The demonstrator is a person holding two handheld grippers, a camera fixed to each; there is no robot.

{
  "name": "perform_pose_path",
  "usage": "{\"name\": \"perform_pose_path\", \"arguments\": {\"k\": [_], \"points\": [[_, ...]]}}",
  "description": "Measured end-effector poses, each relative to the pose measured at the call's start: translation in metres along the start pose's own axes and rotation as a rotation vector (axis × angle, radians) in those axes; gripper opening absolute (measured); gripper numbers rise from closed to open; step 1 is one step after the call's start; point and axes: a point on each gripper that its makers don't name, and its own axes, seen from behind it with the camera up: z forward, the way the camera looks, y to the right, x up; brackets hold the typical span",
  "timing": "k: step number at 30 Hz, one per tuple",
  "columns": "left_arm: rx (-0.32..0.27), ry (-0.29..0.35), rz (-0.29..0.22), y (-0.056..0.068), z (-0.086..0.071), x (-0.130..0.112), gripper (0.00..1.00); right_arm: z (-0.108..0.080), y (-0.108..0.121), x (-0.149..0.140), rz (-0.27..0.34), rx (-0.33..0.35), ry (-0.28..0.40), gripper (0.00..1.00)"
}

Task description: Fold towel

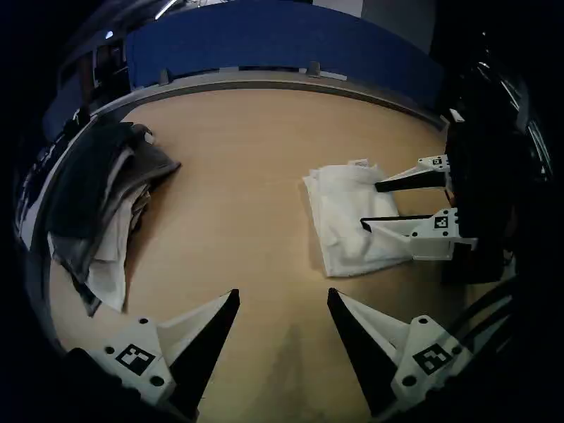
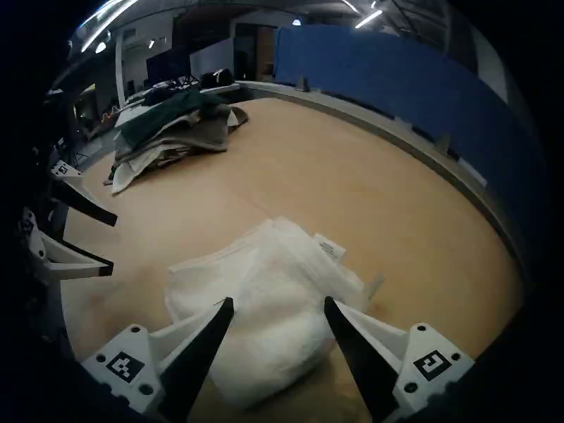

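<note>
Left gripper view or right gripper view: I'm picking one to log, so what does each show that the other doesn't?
Left gripper view: the right gripper from the side, open, over the edge of the white towel. Right gripper view: the left gripper from the side, open over the table. Both: the towel, the dark towel pile, the blue partition.

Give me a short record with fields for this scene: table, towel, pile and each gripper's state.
table: wooden, blue screen behind it
white towel: folded, lying on the table
pile of cloths: dark, grey and pale, apart from the white towel
left gripper: open, over bare table, holds nothing
right gripper: open, fingers over the white towel, contact unclear
</note>
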Motion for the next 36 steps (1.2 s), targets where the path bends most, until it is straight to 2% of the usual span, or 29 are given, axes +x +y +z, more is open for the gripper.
{"name": "perform_pose_path", "arguments": {"k": [5, 9, 21, 36], "points": [[0.001, 0.001, -0.003, 0.000, 0.001, 0.000, 0.93, 0.003, -0.002, -0.005, -0.009, 0.003, -0.012, 1.00], [0.002, 0.001, -0.004, -0.001, 0.002, 0.000, 0.93, 0.001, -0.002, 0.001, 0.003, 0.011, 0.005, 1.00], [-0.002, 0.006, -0.003, 0.002, 0.001, 0.004, 0.93, -0.024, -0.001, 0.023, 0.026, 0.010, 0.069, 1.00], [-0.007, 0.010, 0.003, 0.006, 0.001, 0.008, 0.93, -0.042, -0.006, 0.006, 0.037, 0.005, 0.053, 1.00]]}}
